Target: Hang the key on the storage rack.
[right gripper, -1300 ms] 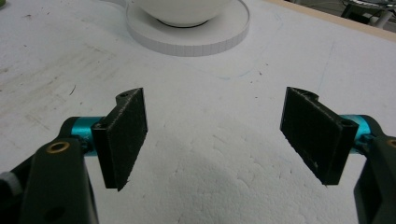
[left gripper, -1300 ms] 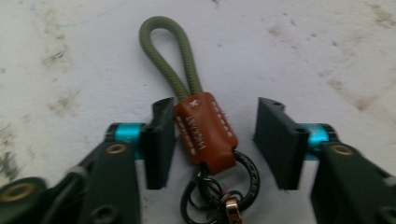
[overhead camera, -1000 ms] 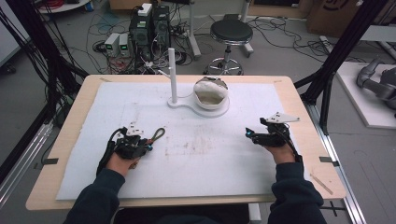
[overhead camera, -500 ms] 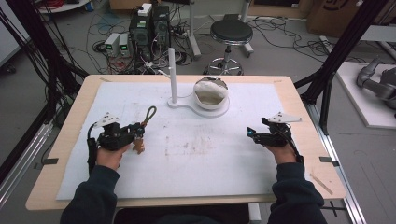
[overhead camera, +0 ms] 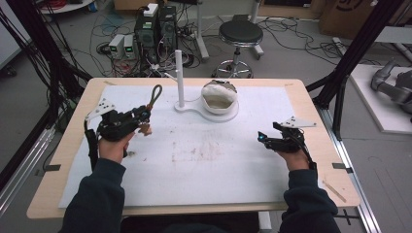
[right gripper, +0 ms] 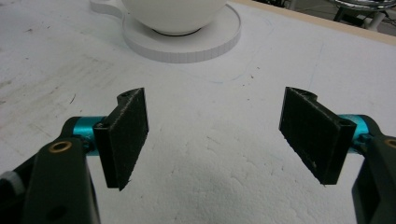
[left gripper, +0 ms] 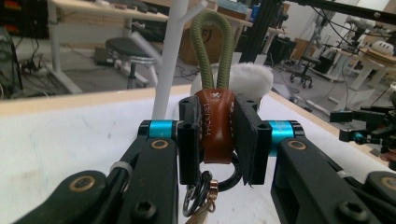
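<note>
My left gripper [overhead camera: 142, 115] is shut on a keychain [left gripper: 215, 126]: a brown leather tab with an olive-green cord loop [overhead camera: 155, 93] standing up and metal rings [left gripper: 205, 189] hanging below. It is held above the table's left side, left of a white stand [overhead camera: 180, 77] with an upright post. In the left gripper view the post [left gripper: 173, 51] rises just behind the loop. A white bowl [overhead camera: 219, 97] sits on the stand's round base. My right gripper [overhead camera: 262, 137] hovers open at the table's right side, with bare white mat between its pads [right gripper: 127, 135].
A white foam mat [overhead camera: 204, 160] covers the wooden table [overhead camera: 311, 97], with brownish smudges at its middle. Behind the table stand a stool [overhead camera: 240, 34], computer boxes [overhead camera: 155, 24] and floor cables. Black frame posts flank both sides.
My left gripper has lifted the keychain off the mat and carried it left and toward the back, the green loop now pointing up toward the stand. The right gripper has barely moved.
</note>
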`<state>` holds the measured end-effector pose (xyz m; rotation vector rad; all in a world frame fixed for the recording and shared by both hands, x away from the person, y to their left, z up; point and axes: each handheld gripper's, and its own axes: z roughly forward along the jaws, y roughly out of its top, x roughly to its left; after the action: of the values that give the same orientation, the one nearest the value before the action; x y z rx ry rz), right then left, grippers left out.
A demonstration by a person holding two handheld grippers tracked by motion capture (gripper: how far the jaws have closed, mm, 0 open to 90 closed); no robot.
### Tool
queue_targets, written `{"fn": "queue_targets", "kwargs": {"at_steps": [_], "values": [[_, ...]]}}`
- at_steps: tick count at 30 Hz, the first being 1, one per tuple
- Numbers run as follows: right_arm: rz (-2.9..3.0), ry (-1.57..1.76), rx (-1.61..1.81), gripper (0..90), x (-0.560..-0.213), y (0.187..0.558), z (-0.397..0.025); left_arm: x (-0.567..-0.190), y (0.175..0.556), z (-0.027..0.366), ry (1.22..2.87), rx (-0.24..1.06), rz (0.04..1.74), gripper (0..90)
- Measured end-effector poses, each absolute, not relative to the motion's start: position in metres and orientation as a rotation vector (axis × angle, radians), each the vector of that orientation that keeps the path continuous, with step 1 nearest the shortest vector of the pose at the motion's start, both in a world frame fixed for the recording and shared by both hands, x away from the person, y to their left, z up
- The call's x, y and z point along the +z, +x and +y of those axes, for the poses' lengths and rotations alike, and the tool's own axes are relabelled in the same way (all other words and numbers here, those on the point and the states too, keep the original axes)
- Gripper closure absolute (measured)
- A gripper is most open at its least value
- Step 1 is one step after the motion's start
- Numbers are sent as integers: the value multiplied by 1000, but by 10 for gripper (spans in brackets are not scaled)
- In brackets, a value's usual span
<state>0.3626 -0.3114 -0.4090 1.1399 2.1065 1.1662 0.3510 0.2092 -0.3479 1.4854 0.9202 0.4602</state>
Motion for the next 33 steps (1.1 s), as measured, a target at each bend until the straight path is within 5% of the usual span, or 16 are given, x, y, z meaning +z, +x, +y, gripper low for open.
{"fn": "queue_targets", "kwargs": {"at_steps": [10,33], "values": [[2097,1144,1173,242,-409,363,-313,-311,387,175,1573,538,893,718],[2105,1145,1179,242,-410,363,-313,-327,427,145,1685,605,1029,716]]}}
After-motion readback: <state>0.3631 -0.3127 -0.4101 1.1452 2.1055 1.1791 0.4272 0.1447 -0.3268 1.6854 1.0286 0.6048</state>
